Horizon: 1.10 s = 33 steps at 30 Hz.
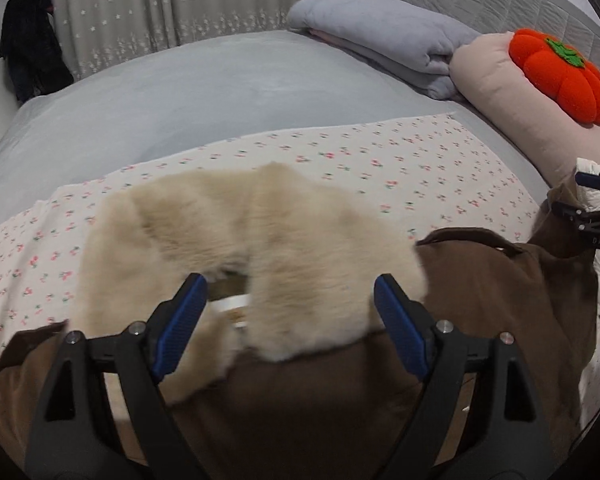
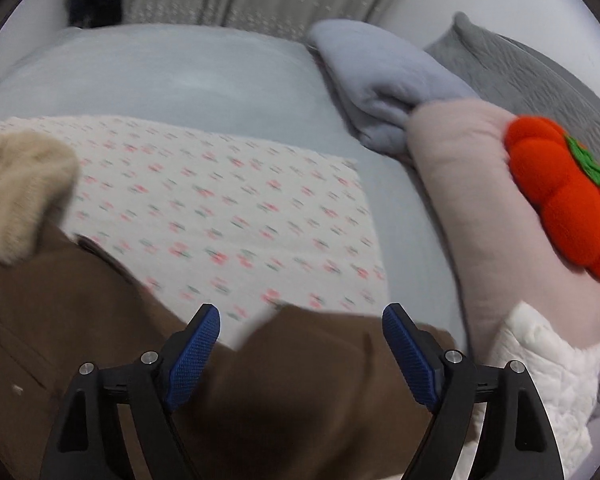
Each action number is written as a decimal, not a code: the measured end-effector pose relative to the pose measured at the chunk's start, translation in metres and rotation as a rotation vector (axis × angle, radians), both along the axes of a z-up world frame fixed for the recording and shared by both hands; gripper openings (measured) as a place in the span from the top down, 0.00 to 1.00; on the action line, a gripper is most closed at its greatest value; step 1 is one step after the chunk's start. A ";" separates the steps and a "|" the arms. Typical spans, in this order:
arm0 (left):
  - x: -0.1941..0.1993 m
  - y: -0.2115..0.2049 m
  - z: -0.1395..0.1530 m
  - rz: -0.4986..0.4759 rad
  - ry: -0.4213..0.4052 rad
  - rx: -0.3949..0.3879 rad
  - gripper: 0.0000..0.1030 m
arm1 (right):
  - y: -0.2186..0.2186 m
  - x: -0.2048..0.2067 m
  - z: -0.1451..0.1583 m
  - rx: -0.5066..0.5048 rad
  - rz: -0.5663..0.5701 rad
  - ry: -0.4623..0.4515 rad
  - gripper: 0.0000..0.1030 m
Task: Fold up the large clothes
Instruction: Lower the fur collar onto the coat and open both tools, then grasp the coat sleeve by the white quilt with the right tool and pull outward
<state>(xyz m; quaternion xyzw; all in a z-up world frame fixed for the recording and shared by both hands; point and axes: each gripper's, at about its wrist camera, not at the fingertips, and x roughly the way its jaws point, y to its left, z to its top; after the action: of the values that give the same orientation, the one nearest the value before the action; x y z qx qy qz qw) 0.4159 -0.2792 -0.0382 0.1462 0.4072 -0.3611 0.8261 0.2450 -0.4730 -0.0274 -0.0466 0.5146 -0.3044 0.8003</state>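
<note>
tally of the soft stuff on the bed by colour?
Brown: 1, coat with a cream fur collar
Floral white: 1, sheet
Grey-blue: 1, folded blanket
Pink: 1, pillow
Orange: 1, pumpkin cushion
White: 1, quilted cloth
Total: 6

Left tongs (image 1: 288,300) gape over a brown coat's (image 1: 480,280) cream fur collar (image 1: 260,232), seemingly gripping nothing.

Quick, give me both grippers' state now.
Left gripper: open, holding nothing, above the brown coat's fur collar.
Right gripper: open, holding nothing.
</note>
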 end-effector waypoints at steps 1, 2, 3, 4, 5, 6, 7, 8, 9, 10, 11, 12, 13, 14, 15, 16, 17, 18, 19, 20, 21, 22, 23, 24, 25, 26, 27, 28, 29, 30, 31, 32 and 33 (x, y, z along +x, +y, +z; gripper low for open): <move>-0.004 -0.006 0.000 -0.010 0.014 -0.012 0.17 | -0.007 -0.010 -0.002 0.003 -0.011 0.006 0.18; -0.011 -0.011 0.001 -0.025 0.026 -0.025 0.17 | -0.013 -0.020 -0.001 0.022 -0.022 0.004 0.18; -0.017 -0.015 0.001 -0.042 0.033 -0.032 0.17 | -0.017 -0.032 0.001 0.051 -0.028 -0.008 0.18; -0.023 -0.019 0.002 -0.055 0.032 -0.033 0.17 | -0.022 -0.045 0.005 0.078 -0.027 -0.023 0.18; -0.029 -0.023 0.002 -0.067 0.029 -0.027 0.17 | -0.027 -0.057 0.010 0.109 -0.021 -0.049 0.18; -0.036 -0.027 0.001 -0.076 0.025 -0.013 0.17 | -0.030 -0.066 0.015 0.140 -0.020 -0.075 0.18; -0.043 -0.030 0.001 -0.081 0.025 -0.002 0.17 | -0.037 -0.079 0.020 0.187 -0.023 -0.108 0.18; -0.050 -0.032 0.001 -0.090 0.028 0.007 0.17 | -0.046 -0.091 0.025 0.237 -0.029 -0.139 0.18; -0.058 -0.035 0.001 -0.101 0.030 0.009 0.17 | -0.054 -0.100 0.027 0.274 -0.033 -0.160 0.17; -0.065 -0.037 0.003 -0.112 0.031 0.005 0.17 | -0.063 -0.111 0.030 0.313 -0.042 -0.185 0.17; -0.073 -0.039 0.006 -0.124 0.032 0.000 0.17 | -0.069 -0.119 0.032 0.329 -0.058 -0.204 0.17; -0.083 -0.041 0.008 -0.141 0.036 -0.012 0.17 | -0.072 -0.125 0.035 0.331 -0.078 -0.221 0.16; -0.089 -0.042 0.010 -0.157 0.043 -0.026 0.17 | -0.077 -0.136 0.037 0.331 -0.092 -0.239 0.16; -0.097 -0.044 0.013 -0.176 0.048 -0.042 0.17 | -0.082 -0.144 0.038 0.336 -0.102 -0.251 0.16; -0.106 -0.046 0.014 -0.192 0.050 -0.054 0.17 | -0.085 -0.154 0.037 0.344 -0.124 -0.256 0.16; -0.113 -0.048 0.015 -0.200 0.050 -0.061 0.17 | -0.091 -0.161 0.034 0.356 -0.147 -0.257 0.16; -0.119 -0.050 0.015 -0.206 0.051 -0.068 0.17 | -0.096 -0.171 0.027 0.384 -0.191 -0.251 0.16; -0.125 -0.053 0.014 -0.210 0.053 -0.070 0.17 | -0.100 -0.178 0.018 0.415 -0.234 -0.244 0.16; -0.130 -0.055 0.013 -0.210 0.053 -0.070 0.17 | -0.104 -0.187 0.012 0.441 -0.270 -0.244 0.16; -0.133 -0.056 0.011 -0.208 0.053 -0.068 0.17 | -0.106 -0.191 0.004 0.466 -0.301 -0.249 0.16; -0.137 -0.057 0.009 -0.207 0.057 -0.067 0.17 | -0.108 -0.197 -0.005 0.504 -0.336 -0.259 0.16; -0.139 -0.057 0.007 -0.207 0.063 -0.066 0.17 | -0.108 -0.199 -0.014 0.533 -0.356 -0.267 0.16; -0.139 -0.058 0.004 -0.204 0.069 -0.061 0.17 | -0.107 -0.199 -0.025 0.556 -0.379 -0.276 0.16; -0.139 -0.057 0.002 -0.199 0.075 -0.055 0.17 | -0.106 -0.197 -0.032 0.556 -0.393 -0.275 0.16; -0.138 -0.056 0.000 -0.188 0.079 -0.047 0.17 | -0.106 -0.193 -0.039 0.545 -0.411 -0.268 0.16; -0.136 -0.054 -0.002 -0.178 0.080 -0.040 0.17 | -0.105 -0.187 -0.048 0.520 -0.438 -0.261 0.16; -0.135 -0.052 -0.003 -0.170 0.077 -0.035 0.17 | -0.106 -0.181 -0.054 0.489 -0.455 -0.259 0.16; -0.132 -0.050 -0.003 -0.156 0.064 -0.026 0.17 | -0.104 -0.174 -0.058 0.450 -0.466 -0.261 0.16; -0.129 -0.047 -0.003 -0.144 0.047 -0.018 0.17 | -0.104 -0.171 -0.063 0.398 -0.476 -0.268 0.21; -0.125 -0.045 -0.003 -0.132 0.025 -0.008 0.17 | -0.105 -0.165 -0.065 0.355 -0.484 -0.272 0.32; -0.121 -0.042 -0.003 -0.116 -0.003 0.003 0.17 | -0.106 -0.157 -0.068 0.298 -0.482 -0.279 0.42; -0.118 -0.040 -0.004 -0.102 -0.019 0.011 0.17 | -0.108 -0.152 -0.069 0.258 -0.469 -0.289 0.72; -0.112 -0.037 -0.005 -0.088 -0.023 0.015 0.19 | -0.107 -0.149 -0.066 0.230 -0.453 -0.301 0.93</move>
<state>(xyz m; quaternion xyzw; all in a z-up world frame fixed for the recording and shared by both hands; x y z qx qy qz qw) 0.3037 -0.3159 -0.0431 0.1741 0.3936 -0.3922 0.8130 0.0958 -0.5805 -0.0935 0.2059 0.4187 -0.4183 0.7793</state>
